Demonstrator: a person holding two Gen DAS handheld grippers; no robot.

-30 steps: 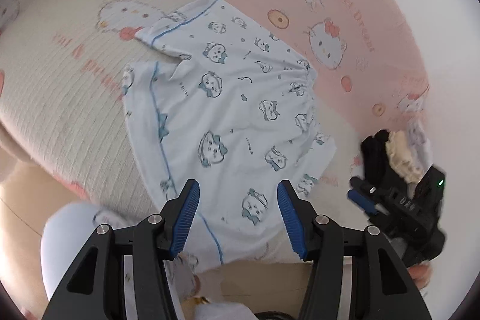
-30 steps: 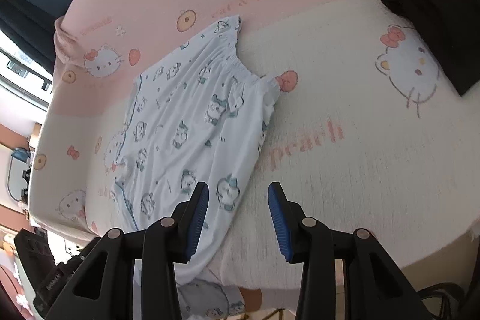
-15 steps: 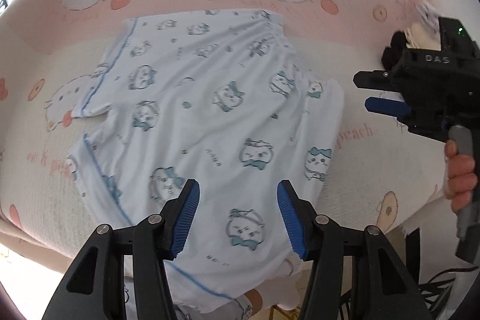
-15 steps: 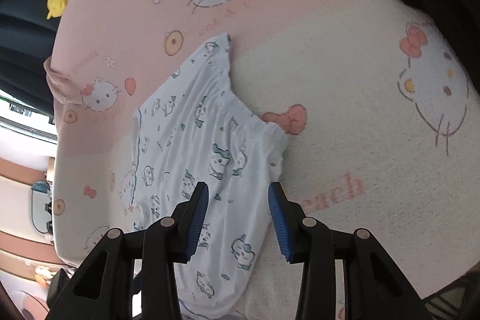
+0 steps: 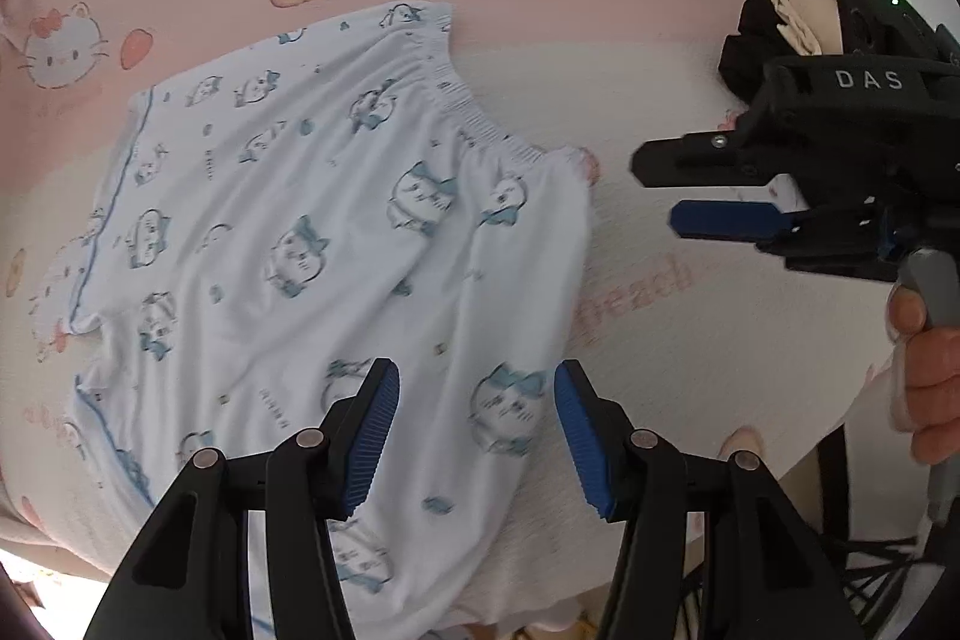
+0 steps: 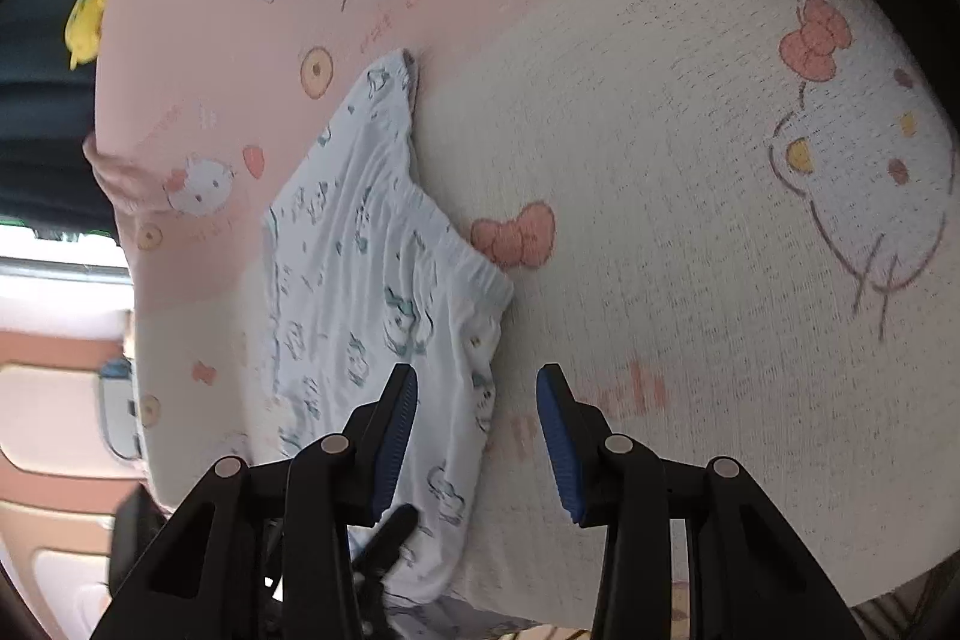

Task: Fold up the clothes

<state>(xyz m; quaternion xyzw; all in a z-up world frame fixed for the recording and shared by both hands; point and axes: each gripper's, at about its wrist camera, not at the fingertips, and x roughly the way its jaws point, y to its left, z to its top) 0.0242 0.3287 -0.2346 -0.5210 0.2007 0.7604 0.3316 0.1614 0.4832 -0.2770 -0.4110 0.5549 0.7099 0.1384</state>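
Note:
A pale blue garment (image 5: 312, 244) with a cartoon print and an elastic waistband (image 5: 474, 112) lies spread flat on the bed; its near end hangs over the front edge. My left gripper (image 5: 474, 430) hovers open above the garment's near right part, with nothing between its blue pads. In the left wrist view my right gripper (image 5: 654, 191) is open too, held by a hand (image 5: 930, 370) just right of the waistband corner. In the right wrist view the right gripper (image 6: 477, 436) stands over the right edge of the garment (image 6: 372, 280).
The bed sheet (image 6: 690, 160) is pink and cream with cat and bow prints. A pile of black and cream clothes (image 5: 780, 22) sits at the back right. A yellow toy (image 6: 87, 16) lies beyond the far left of the bed. Bare sheet stretches right of the garment.
Both grippers have come closer to the bed and moved towards the waistband end of the garment. The right gripper now sits near the waistband corner. Both stayed open.

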